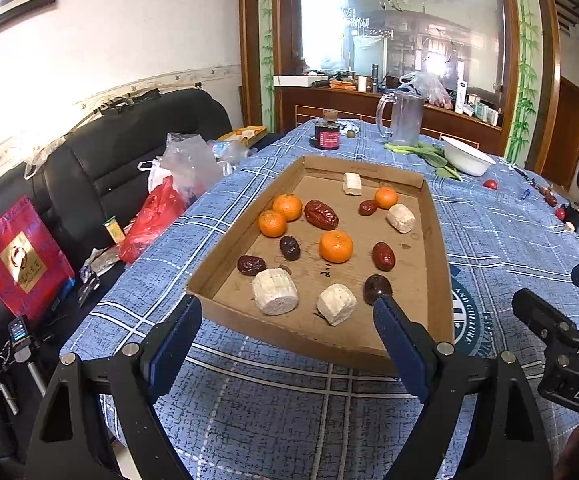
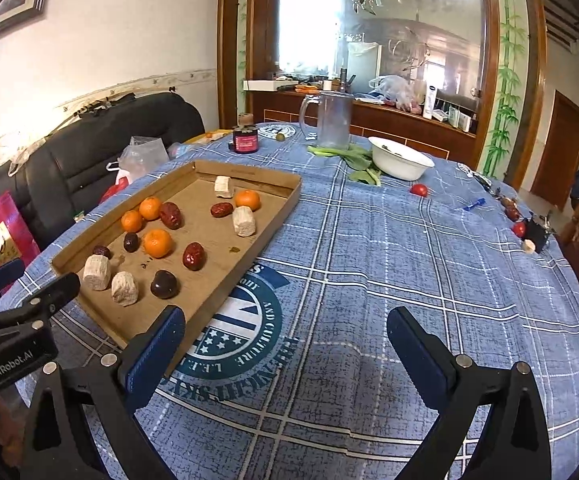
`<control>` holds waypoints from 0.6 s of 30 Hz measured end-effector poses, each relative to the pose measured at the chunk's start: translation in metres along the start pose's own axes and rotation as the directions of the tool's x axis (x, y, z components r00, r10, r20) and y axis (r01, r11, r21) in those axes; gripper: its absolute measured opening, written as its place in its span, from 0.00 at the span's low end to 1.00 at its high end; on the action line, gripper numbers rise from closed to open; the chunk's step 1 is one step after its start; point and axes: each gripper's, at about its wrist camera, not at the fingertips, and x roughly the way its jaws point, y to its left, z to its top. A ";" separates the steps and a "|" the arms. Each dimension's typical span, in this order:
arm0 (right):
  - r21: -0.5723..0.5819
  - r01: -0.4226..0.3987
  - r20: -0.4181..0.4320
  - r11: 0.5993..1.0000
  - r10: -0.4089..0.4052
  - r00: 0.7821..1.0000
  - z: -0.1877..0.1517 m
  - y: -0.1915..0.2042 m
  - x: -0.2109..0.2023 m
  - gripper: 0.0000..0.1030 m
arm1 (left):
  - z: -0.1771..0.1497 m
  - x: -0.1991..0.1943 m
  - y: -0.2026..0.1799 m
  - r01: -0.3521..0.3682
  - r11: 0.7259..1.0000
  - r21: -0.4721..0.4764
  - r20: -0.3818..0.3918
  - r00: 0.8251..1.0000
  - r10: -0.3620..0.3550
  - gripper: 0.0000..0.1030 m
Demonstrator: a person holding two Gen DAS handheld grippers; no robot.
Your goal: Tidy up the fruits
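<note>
A shallow cardboard tray (image 1: 436,240) (image 2: 285,200) lies on the blue checked tablecloth. It holds several mandarins (image 1: 335,246) (image 2: 157,243), several red dates (image 1: 320,214) (image 2: 193,256), several pale cylindrical chunks (image 1: 275,292) (image 2: 124,289) and a dark round fruit (image 1: 377,288) (image 2: 164,284). My left gripper (image 1: 287,304) hovers over the tray's near edge, open, with nothing pressed between its blue pads. My right gripper (image 2: 287,316) is open and empty over bare cloth, just right of the tray's near corner. Each gripper shows at the edge of the other's view.
At the table's far side stand a glass jug (image 2: 333,120), a white bowl (image 2: 399,158), leafy greens (image 2: 353,158) and a dark jar (image 2: 245,139). Small red fruits (image 2: 418,189) lie at the right. A black sofa (image 1: 109,152) with bags borders the left edge.
</note>
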 end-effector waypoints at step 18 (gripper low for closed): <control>-0.042 0.025 -0.018 0.999 -0.026 0.999 -0.005 0.005 -0.008 0.99 | -0.002 -0.017 -0.005 0.016 1.000 0.027 0.013 1.000 -0.017 0.95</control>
